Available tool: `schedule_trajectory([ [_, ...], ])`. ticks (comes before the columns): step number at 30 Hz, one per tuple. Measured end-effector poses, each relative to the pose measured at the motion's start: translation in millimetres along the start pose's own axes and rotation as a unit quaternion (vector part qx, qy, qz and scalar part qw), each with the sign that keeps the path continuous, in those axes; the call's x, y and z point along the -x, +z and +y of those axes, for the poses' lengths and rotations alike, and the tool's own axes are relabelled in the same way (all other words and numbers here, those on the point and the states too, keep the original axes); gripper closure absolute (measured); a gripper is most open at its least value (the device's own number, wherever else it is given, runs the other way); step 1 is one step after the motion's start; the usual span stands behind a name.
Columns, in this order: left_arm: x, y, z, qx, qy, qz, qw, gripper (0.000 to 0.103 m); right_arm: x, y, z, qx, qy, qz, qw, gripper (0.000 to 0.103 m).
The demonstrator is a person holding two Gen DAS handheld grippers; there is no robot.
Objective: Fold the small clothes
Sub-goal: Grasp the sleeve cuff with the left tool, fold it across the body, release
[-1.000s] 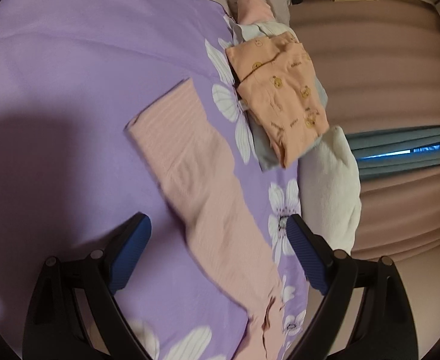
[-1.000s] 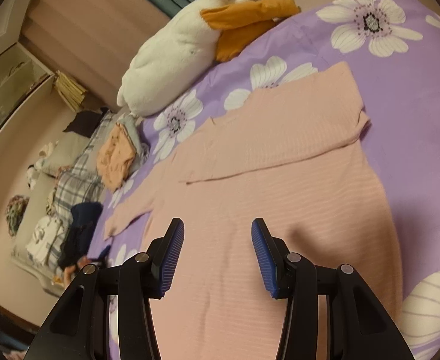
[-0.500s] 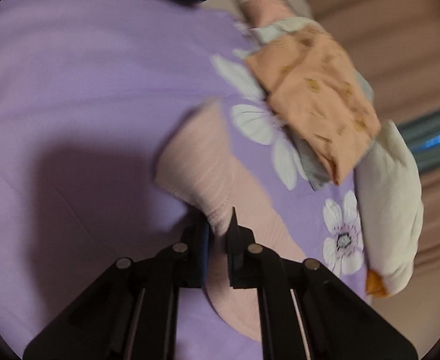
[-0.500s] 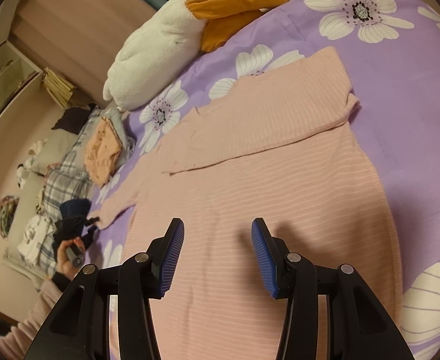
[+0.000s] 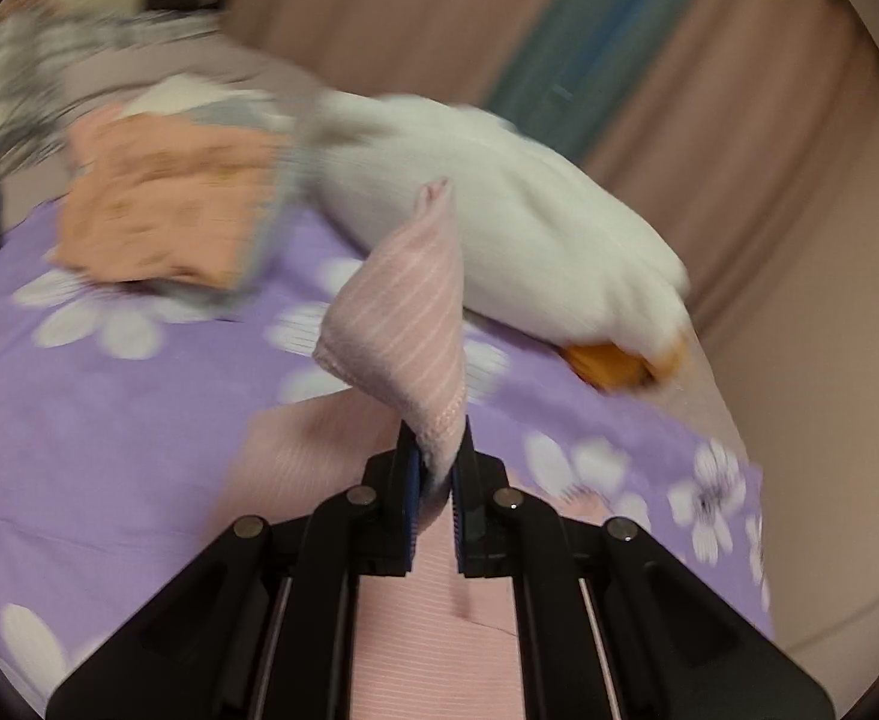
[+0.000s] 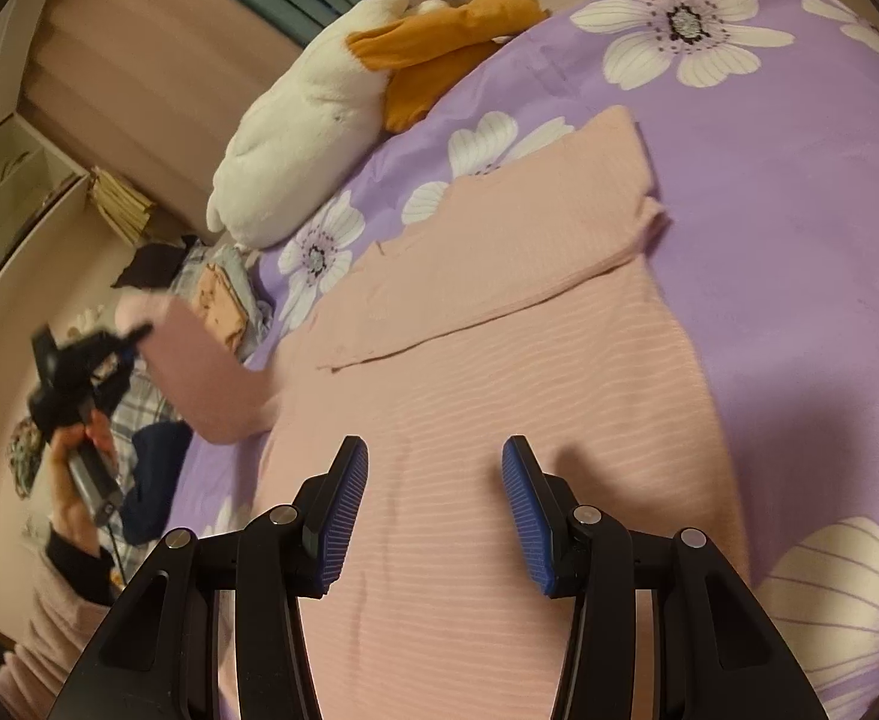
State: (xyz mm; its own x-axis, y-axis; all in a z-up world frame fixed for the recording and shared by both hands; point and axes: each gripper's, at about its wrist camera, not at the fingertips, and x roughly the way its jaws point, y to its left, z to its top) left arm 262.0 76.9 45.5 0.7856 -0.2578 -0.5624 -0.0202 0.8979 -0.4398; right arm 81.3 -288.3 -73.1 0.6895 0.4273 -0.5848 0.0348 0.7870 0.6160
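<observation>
Pink striped cloth, a sleeve cuff (image 5: 406,324) of the pink top (image 5: 433,630), is pinched between the nearly closed jaws of the left gripper (image 5: 436,483) and lifted above the purple flowered bedspread (image 5: 109,450), with a white plush duck (image 5: 499,228) behind it. From the right wrist, the right gripper (image 6: 435,513) hovers half open and empty over the top's body, which lies flat on the bedspread with its far sleeve (image 6: 499,252) folded across, while at the left a hand (image 6: 76,462) raises the left gripper with the near sleeve.

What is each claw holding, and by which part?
The left claw pinches the pink striped top's sleeve at its cuff end. The right claw stands open above the top, holding nothing.
</observation>
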Motion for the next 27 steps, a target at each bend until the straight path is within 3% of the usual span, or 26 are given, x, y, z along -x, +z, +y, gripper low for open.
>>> schedule_trajectory([
  [6,-65.4,-62.4,-102.7,-0.069,-0.024,0.069,0.995,0.095,15.8,7.4,-23.0,-0.015,-0.006,-0.014,1.0,0.056],
  [11,-122.5,-117.5,-137.8,-0.095,-0.008,0.151,0.984,0.088,22.7,14.8,-37.7,-0.024,-0.012,-0.023,0.999,0.056],
  [12,-136.0,-128.6,-138.4,-0.091,-0.005,0.182,0.9791,0.07,22.9,15.5,-40.0,-0.027,-0.012,-0.023,0.999,0.056],
  [13,-143.4,-134.9,-138.2,-0.086,0.002,0.199,0.9763,0.043,22.7,16.6,-42.0,-0.029,-0.012,-0.022,0.999,0.056],
  [15,-152.0,-143.6,-134.2,-0.076,-0.005,0.22,0.9725,0.021,20.7,19.5,-43.8,-0.035,-0.008,-0.022,0.999,0.056],
  [18,-144.9,-142.5,-123.5,-0.064,-0.026,0.228,0.9713,0.021,17.8,26.6,-44.1,-0.047,0.001,-0.025,0.999,0.045],
  [22,-115.5,-126.5,-92.6,-0.042,-0.051,0.208,0.9758,0.015,3.9,43.4,-39.1,-0.064,0.027,-0.025,0.997,0.045],
  [27,-78.1,-104.4,-49.9,-0.057,-0.055,0.169,0.9825,0.013,-31.1,71.4,-30.4,-0.094,0.052,-0.009,0.994,0.045],
])
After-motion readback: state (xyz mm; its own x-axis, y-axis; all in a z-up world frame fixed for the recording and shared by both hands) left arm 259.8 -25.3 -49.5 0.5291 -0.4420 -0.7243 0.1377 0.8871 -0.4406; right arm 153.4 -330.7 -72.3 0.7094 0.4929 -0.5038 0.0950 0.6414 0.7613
